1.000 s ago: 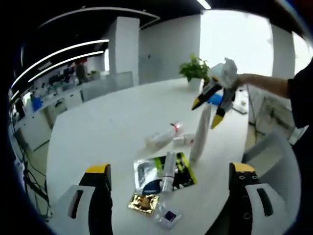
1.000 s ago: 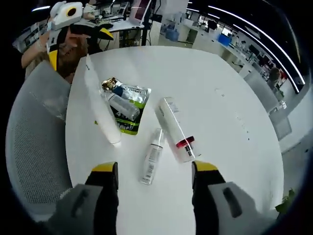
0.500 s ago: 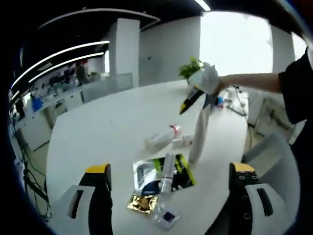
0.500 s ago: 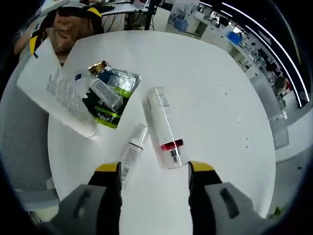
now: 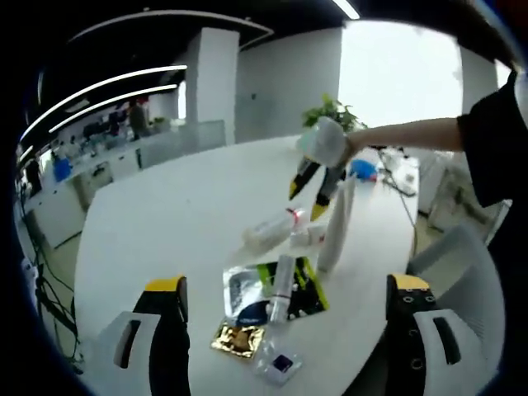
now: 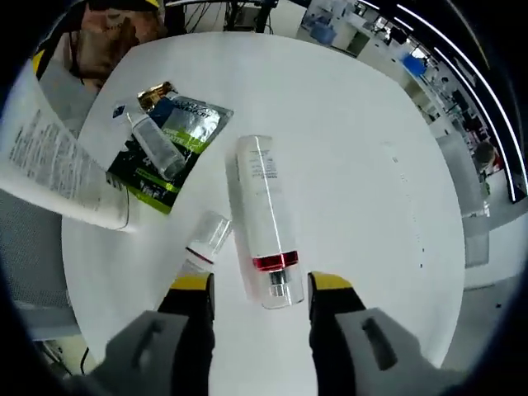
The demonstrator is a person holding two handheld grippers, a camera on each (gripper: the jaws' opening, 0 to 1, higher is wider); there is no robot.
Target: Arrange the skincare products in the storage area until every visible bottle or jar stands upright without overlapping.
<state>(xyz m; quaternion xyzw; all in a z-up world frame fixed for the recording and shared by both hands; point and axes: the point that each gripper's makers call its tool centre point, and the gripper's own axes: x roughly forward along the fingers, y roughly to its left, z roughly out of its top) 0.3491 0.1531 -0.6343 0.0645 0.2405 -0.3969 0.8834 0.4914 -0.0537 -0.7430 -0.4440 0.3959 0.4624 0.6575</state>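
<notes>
Right tool [image 6: 256, 285] gapes wide over the lying bottle [image 6: 264, 219] — cap end between jaws, long axis running straight ahead.

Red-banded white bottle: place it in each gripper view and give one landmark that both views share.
Left gripper view: the red-banded bottle lies on its side just above centre, higher in the picture than the green sachet.
Right gripper view: it lies lengthwise at centre, its capped end toward the bottom jaws.
Shared landmark: the green sachet, with a small bottle lying on it.
</notes>
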